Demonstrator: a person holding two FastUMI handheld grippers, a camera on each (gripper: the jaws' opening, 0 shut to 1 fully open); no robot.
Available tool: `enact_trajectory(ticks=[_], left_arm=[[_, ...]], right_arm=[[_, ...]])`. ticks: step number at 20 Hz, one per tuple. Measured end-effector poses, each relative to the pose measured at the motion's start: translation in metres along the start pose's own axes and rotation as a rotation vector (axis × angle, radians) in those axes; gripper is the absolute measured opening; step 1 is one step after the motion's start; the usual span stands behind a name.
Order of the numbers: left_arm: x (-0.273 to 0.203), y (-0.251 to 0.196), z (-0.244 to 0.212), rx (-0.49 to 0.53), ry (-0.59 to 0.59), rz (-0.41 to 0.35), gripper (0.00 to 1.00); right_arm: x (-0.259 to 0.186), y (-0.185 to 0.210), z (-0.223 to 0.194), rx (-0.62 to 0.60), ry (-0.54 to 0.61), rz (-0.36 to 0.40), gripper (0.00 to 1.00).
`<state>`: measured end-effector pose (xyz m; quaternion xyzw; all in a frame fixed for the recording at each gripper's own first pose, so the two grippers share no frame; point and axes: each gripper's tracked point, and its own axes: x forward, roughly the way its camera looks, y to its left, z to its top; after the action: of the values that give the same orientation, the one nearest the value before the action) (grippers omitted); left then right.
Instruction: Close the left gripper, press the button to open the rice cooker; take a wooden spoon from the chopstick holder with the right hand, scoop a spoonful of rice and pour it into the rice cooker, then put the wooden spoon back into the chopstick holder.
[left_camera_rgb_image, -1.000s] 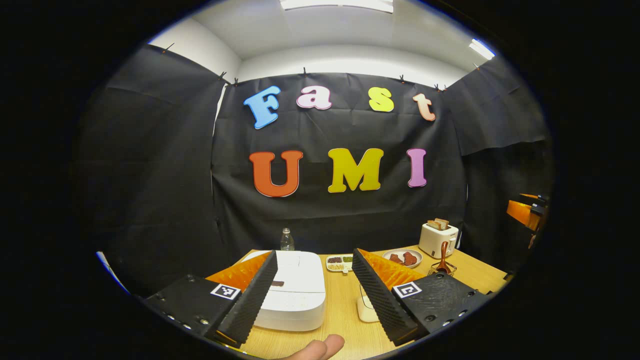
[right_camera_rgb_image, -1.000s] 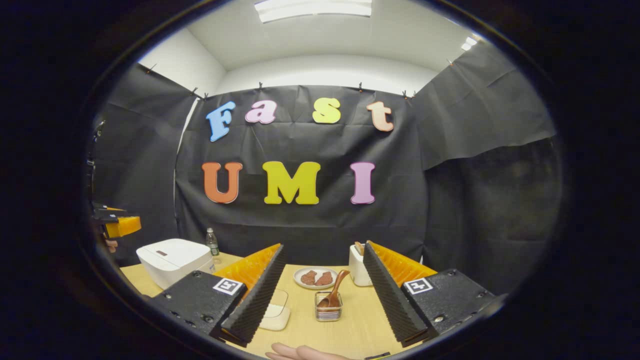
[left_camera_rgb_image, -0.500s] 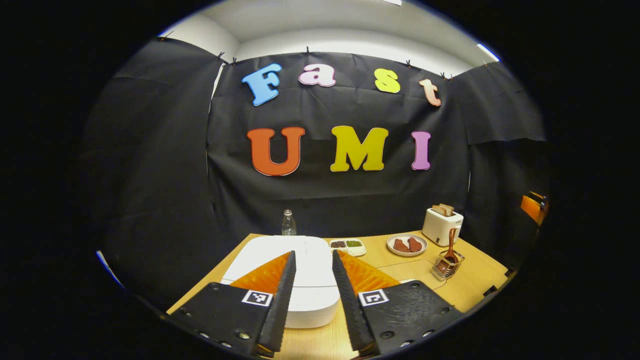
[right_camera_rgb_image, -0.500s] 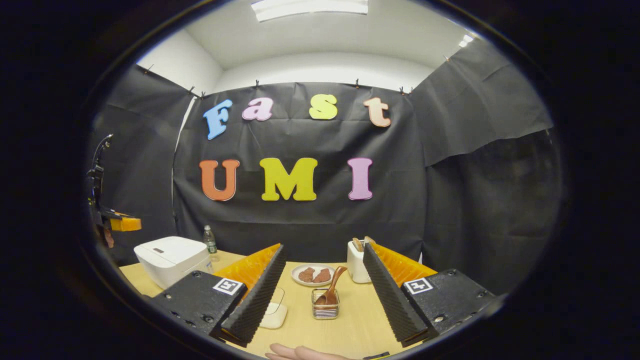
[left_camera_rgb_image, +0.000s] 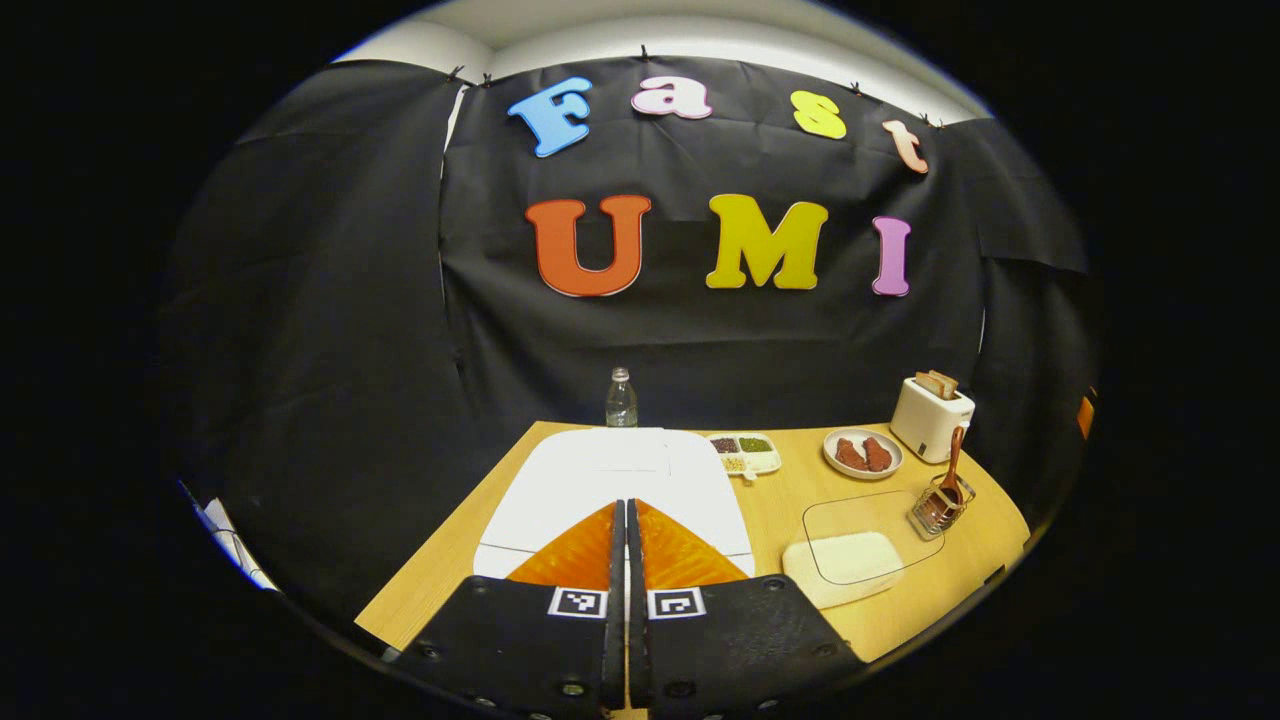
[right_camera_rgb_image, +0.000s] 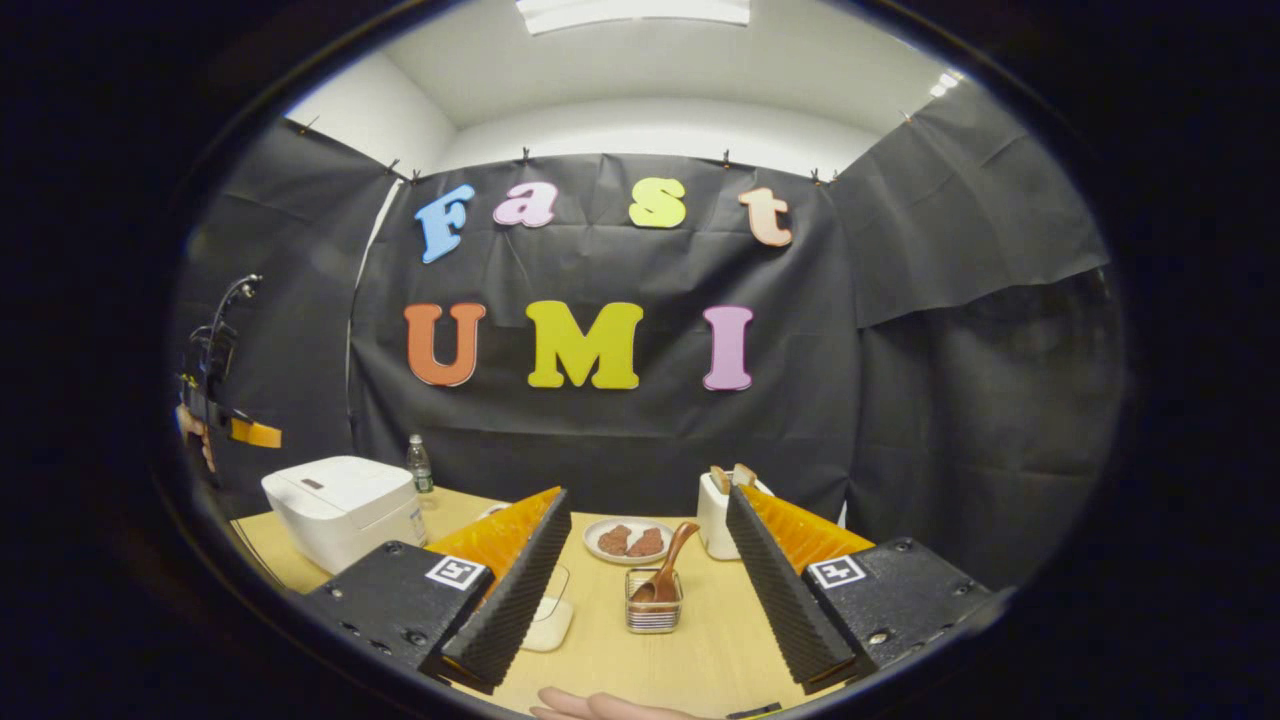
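Left tool (left_camera_rgb_image: 625, 520) fingers together, empty, poised above the rice cooker (left_camera_rgb_image: 620, 480), lid down; the cooker lies dead ahead beneath its tips. Right tool (right_camera_rgb_image: 640, 570) fingers apart, empty; wooden spoon (right_camera_rgb_image: 668, 570) stands in chopstick holder (right_camera_rgb_image: 653, 612) straight ahead on tabletop (right_camera_rgb_image: 700, 650).

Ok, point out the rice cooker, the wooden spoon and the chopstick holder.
rice cooker (right_camera_rgb_image: 335, 497), right gripper view, on its white lid.
wooden spoon (right_camera_rgb_image: 675, 556), right gripper view, on the handle sticking up out of the holder.
chopstick holder (right_camera_rgb_image: 652, 618), right gripper view, on its front wire wall.
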<state>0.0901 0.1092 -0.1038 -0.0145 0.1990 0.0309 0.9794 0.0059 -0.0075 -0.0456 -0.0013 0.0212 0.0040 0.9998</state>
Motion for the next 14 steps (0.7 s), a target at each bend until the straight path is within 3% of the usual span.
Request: enact_trajectory(ticks=[5,14], left_arm=[[0.032,0.008,-0.031,-0.003,0.139,0.02,0.0],[0.064,0.005,-0.045,0.028,0.199,0.033,0.0]], right_arm=[[0.003,0.001,-0.012,-0.012,0.018,0.003,1.0],[0.014,0.004,-0.023,-0.022,0.034,0.015,1.0]])
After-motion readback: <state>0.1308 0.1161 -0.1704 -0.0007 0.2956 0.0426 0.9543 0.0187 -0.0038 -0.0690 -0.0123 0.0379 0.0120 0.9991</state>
